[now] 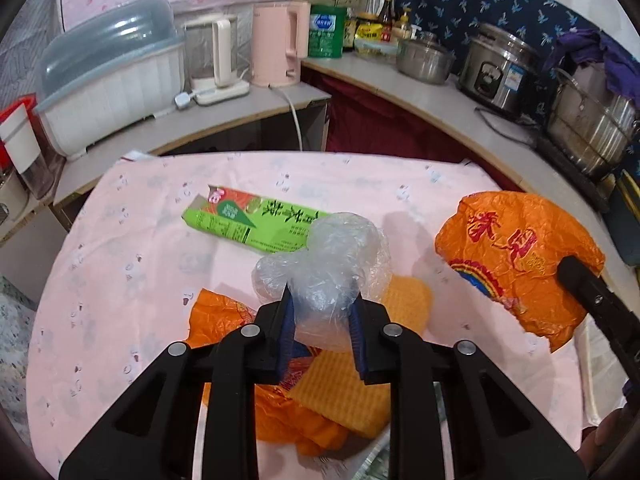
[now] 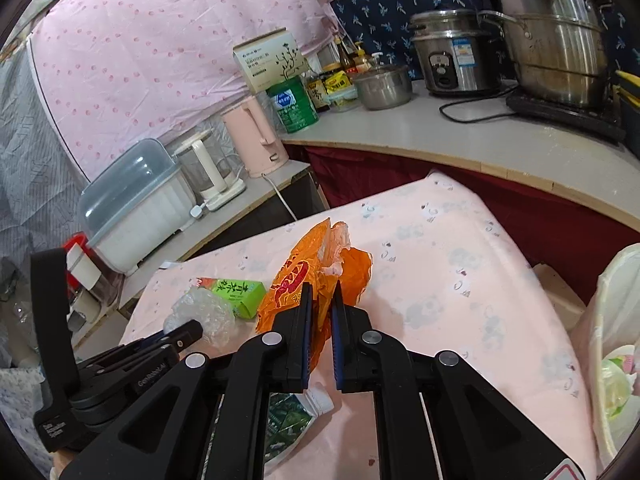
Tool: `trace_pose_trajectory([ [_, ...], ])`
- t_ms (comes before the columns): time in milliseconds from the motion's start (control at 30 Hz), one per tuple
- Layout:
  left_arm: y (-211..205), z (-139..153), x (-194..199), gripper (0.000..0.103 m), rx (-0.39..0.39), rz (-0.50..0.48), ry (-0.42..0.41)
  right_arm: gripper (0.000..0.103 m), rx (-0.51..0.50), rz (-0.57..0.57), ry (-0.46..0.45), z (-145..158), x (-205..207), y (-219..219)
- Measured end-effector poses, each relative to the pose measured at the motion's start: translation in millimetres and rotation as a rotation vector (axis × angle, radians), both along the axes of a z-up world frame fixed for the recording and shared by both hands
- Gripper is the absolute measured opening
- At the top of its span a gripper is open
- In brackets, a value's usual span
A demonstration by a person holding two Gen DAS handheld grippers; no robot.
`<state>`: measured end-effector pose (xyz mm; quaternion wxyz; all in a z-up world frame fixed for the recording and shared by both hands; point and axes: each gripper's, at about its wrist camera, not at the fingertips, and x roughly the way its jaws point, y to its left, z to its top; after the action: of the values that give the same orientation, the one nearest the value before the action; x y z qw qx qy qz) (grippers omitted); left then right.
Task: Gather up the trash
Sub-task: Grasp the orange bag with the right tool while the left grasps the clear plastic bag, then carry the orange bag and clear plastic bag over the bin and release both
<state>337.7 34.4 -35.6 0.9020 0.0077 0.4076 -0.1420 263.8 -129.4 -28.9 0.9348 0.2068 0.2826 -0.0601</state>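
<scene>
On the pink-clothed table (image 1: 120,280) my left gripper (image 1: 324,300) is shut on a crumpled ball of clear plastic wrap (image 1: 324,256), lifted just above more orange wrappers (image 1: 288,420) and a yellow foam net (image 1: 348,392). A green carton (image 1: 248,220) lies flat behind it. My right gripper (image 2: 321,296) is shut on a crinkled orange plastic bag (image 2: 312,264) with red print, held off the cloth; the same orange bag (image 1: 516,256) hangs at the right of the left wrist view. Under the right gripper lies a green pouch (image 2: 288,420) with a white cap.
A white-lined bin (image 2: 616,320) holding some trash stands off the table's right edge. Behind the table runs a counter (image 1: 440,108) with a pink kettle (image 1: 280,44), a dish box (image 1: 112,80), a rice cooker (image 1: 496,68) and steel pots (image 1: 588,128).
</scene>
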Motion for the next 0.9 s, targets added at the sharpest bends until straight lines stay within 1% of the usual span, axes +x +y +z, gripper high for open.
trace_pose_trajectory([
  [200, -10.9, 47.6, -34.6, 0.023, -0.033, -0.024, -0.08, 0.008, -0.013, -0.022, -0.07, 36.5, -38.1, -6.5],
  [400, -33.0, 81.5, -74.5, 0.023, -0.05, -0.07, -0.136, 0.008, -0.028, -0.053, -0.132, 68.7, -83.7, -17.6],
  [667, -78.5, 105.2, -127.4, 0.023, -0.063, -0.163, -0.177, 0.008, -0.042, -0.128, -0.184, 95.0, -148.0, -49.5],
  [900, -123.8, 112.5, -168.7, 0.023, -0.068, -0.251, -0.196, 0.008, -0.053, -0.217, -0.204, 103.3, -199.5, -84.3],
])
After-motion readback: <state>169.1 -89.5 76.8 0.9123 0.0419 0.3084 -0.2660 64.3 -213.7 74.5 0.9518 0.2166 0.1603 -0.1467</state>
